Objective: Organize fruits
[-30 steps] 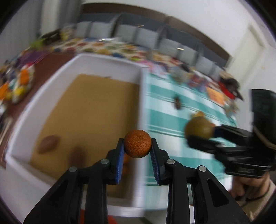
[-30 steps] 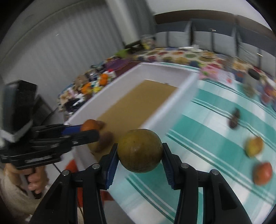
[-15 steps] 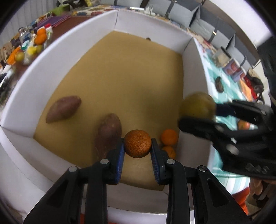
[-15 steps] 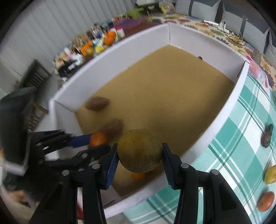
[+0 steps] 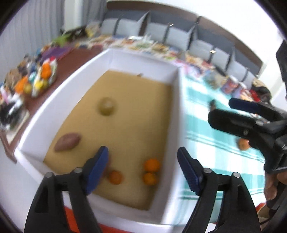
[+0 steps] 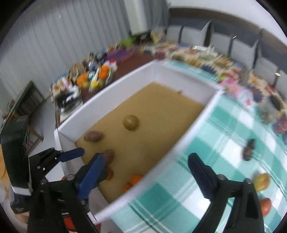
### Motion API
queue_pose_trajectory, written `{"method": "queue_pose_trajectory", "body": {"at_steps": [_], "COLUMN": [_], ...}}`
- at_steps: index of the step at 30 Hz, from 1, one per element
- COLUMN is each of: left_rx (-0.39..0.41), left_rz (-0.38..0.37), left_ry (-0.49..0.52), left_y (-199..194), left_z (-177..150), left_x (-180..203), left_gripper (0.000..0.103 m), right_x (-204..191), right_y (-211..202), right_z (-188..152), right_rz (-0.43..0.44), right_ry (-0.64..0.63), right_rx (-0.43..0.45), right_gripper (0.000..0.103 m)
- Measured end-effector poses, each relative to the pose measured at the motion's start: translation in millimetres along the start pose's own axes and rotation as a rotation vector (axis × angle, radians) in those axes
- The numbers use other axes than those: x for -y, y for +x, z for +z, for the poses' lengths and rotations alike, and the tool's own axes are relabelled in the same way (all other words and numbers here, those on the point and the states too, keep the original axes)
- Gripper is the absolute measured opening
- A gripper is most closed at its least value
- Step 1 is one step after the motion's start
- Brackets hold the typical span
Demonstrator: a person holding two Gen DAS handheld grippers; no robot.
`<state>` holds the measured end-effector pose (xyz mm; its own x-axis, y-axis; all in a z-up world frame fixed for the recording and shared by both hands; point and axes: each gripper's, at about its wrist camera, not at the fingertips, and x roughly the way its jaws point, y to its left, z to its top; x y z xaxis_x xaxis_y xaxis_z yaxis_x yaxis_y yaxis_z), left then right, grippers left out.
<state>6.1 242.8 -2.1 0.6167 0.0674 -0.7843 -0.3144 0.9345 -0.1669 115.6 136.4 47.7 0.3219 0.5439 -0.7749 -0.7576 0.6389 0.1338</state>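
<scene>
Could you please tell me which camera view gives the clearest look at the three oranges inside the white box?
The left wrist view: all three oranges lie unobstructed on the brown floor of the white box, a pair by the right wall and one apart. In the right wrist view, they sit low and blurred, partly cut off by the box wall and a gripper finger.

A row of grey cushions point(image 5: 181, 38) lines a dark-trimmed bench along the far white wall point(image 5: 224, 16). On the left hangs a pale vertical blind point(image 6: 53, 44) — finely pleated. The surface wears a teal-and-white checked cloth point(image 6: 211, 136), with brown wood point(image 5: 79, 53) bare beyond it. A dark slatted wooden rack point(image 6: 26, 102) stands on the grey floor point(image 6: 44, 114).
</scene>
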Motion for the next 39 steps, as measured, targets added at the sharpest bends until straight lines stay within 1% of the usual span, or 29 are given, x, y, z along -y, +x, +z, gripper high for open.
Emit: {"method": "queue_pose_trajectory", "body": {"at_steps": [2,4,5,6,7,10,11,13,14,16,18,22,25,29,31,32,39], "left_rx": [0.013,-0.002,-0.027,-0.048,-0.063,-0.121,-0.133,-0.127,-0.124,-0.125,-0.126,-0.113,-0.076,-0.052,-0.045,-0.043,-0.028], "left_rz": [-0.05,-0.088,-0.091,-0.1,-0.106,-0.147,-0.154,-0.151,-0.138,-0.114,-0.101,-0.075,-0.077,-0.069,-0.069,-0.068,-0.062], "left_ry": [0.048,0.09,0.129,0.165,0.194,0.244,0.257,0.285,0.305,0.331,0.348,0.366,0.362,0.356,0.35,0.351,0.357], "left_y": [-2,3,11,20,29,59,68,86,97,110,120,139,145,155,159,160,160], "left_z": [-5,-13,-20,-29,-39,-66,-74,-90,-96,-103,-106,-109,-107,-102,-101,-101,-103], "left_x": [32,60,78,98,115,157,168,189,198,208,216,225,227,229,228,229,229], "left_gripper": [0.083,0.084,0.084,0.084,0.084,0.084,0.084,0.084,0.084,0.084,0.084,0.084,0.087,0.097,0.099,0.099,0.1], "right_x": [26,52,67,86,101,153,165,192,201,217,229,235,237,236,235,235,236], "right_y": [-21,-33,-38,-44,-48,-67,-71,-77,-78,-79,-79,-70,-59,-41,-32,-33,-31], "right_z": [-27,-59,-75,-100,-117,-181,-195,-233,-246,-271,-290,-300,-293,-285,-283,-282,-285], "right_rz": [-0.08,-0.14,-0.153,-0.192,-0.222,-0.307,-0.33,-0.415,-0.446,-0.492,-0.517,-0.528,-0.535,-0.54,-0.552,-0.555,-0.553], "right_ry": [0.024,0.067,0.105,0.151,0.186,0.353,0.389,0.462,0.481,0.517,0.546,0.549,0.523,0.477,0.459,0.456,0.465], "right_rx": [0.045,0.067,0.077,0.08,0.079,0.081,0.073,0.06,0.053,0.036,0.033,0.03,0.029,0.017,-0.015,-0.006,-0.015], "right_gripper": [0.101,0.101,0.101,0.101,0.101,0.101,0.101,0.101,0.101,0.101,0.101,0.101,0.101,0.101,0.102,0.102,0.103]}}
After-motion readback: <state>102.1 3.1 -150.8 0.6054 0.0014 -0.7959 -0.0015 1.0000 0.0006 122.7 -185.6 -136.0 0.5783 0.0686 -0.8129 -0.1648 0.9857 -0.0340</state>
